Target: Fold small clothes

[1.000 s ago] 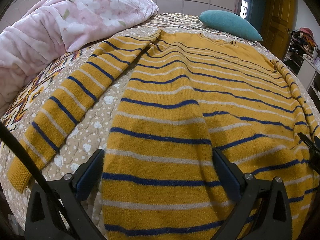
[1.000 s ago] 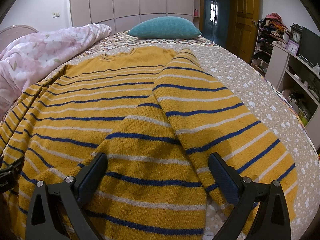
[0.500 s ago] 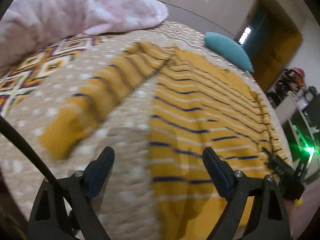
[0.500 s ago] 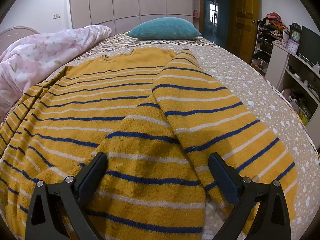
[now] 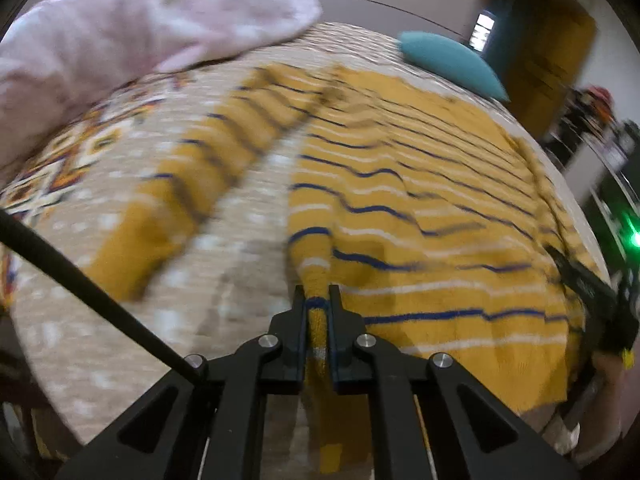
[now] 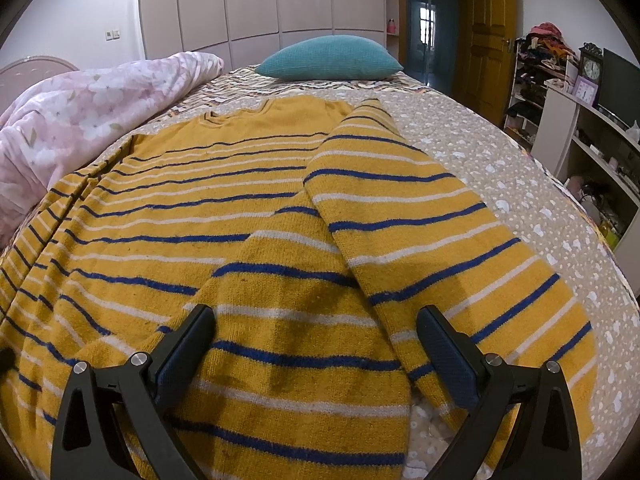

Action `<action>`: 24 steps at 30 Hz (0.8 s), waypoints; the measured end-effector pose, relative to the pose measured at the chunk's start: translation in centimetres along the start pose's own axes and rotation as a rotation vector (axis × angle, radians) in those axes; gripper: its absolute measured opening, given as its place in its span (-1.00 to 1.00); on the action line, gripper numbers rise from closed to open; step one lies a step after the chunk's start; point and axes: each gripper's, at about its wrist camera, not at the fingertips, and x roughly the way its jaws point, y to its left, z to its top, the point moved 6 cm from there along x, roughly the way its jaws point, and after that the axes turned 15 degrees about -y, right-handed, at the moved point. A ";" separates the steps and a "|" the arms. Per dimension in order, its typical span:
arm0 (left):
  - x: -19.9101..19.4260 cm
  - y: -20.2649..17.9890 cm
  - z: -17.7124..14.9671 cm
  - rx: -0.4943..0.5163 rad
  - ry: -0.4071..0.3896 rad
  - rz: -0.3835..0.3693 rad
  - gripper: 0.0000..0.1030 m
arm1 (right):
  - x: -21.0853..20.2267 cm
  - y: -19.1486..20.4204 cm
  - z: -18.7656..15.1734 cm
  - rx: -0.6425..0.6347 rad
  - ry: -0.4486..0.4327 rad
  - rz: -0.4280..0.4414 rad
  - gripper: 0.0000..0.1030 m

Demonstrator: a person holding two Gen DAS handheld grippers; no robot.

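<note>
Beige quilted bedspread with white speckles (image 6: 500,168) fills the bedroom scene, and spread flat across it lies the mustard-yellow knitted sweater with blue and white stripes (image 6: 248,216), neck toward a teal cushion (image 6: 330,63) at the head of the bed. A pink floral duvet (image 6: 88,120) is heaped alongside. Left gripper (image 5: 318,300) has just snapped closed, pinching the sweater's bottom corner edge between its fingers. Right gripper (image 6: 316,338) hovers over the hem beside one folded-in sleeve (image 6: 432,240), jaws wide, gripping nothing.
</note>
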 end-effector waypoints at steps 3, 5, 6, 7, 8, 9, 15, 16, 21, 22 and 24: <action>-0.8 1.6 0.0 -0.079 0.031 -0.021 -0.84 | 0.0 0.0 -0.1 0.004 0.002 0.005 0.99; -2.0 1.3 0.3 -0.077 0.016 -0.031 -0.84 | 0.2 -0.2 -0.2 0.016 0.019 0.022 1.00; -2.6 1.1 0.4 -0.067 0.008 -0.034 -0.80 | 0.3 -0.3 -0.1 0.026 0.032 0.039 1.00; -3.3 0.8 0.8 -0.059 -0.007 -0.034 -0.78 | 0.2 -0.6 0.1 0.053 0.041 0.073 1.00; -4.1 0.4 1.3 -0.056 -0.025 -0.045 -0.62 | -0.3 -1.1 0.5 0.094 0.043 0.119 0.93; -4.9 0.2 1.8 -0.060 -0.043 -0.063 -0.34 | -1.4 -2.1 1.1 0.165 0.034 0.177 0.77; -7.5 -0.5 3.5 -0.065 -0.138 -0.062 0.21 | -9.0 -12.0 2.4 0.368 -0.078 0.156 0.71; -7.4 -0.7 3.3 -0.061 -0.134 -0.065 0.21 | -9.4 -13.3 2.0 0.370 -0.074 0.128 0.71; -6.1 -2.2 1.8 -0.044 -0.061 -0.091 0.22 | -9.0 -18.3 -1.8 0.370 0.066 -0.011 0.48; -6.0 -2.5 1.6 -0.040 -0.049 -0.097 0.22 | -8.5 -18.3 -2.6 0.378 0.087 -0.005 0.47; -6.0 -3.0 1.3 -0.033 -0.040 -0.105 0.22 | -8.2 -17.5 -3.0 0.365 0.087 -0.003 0.46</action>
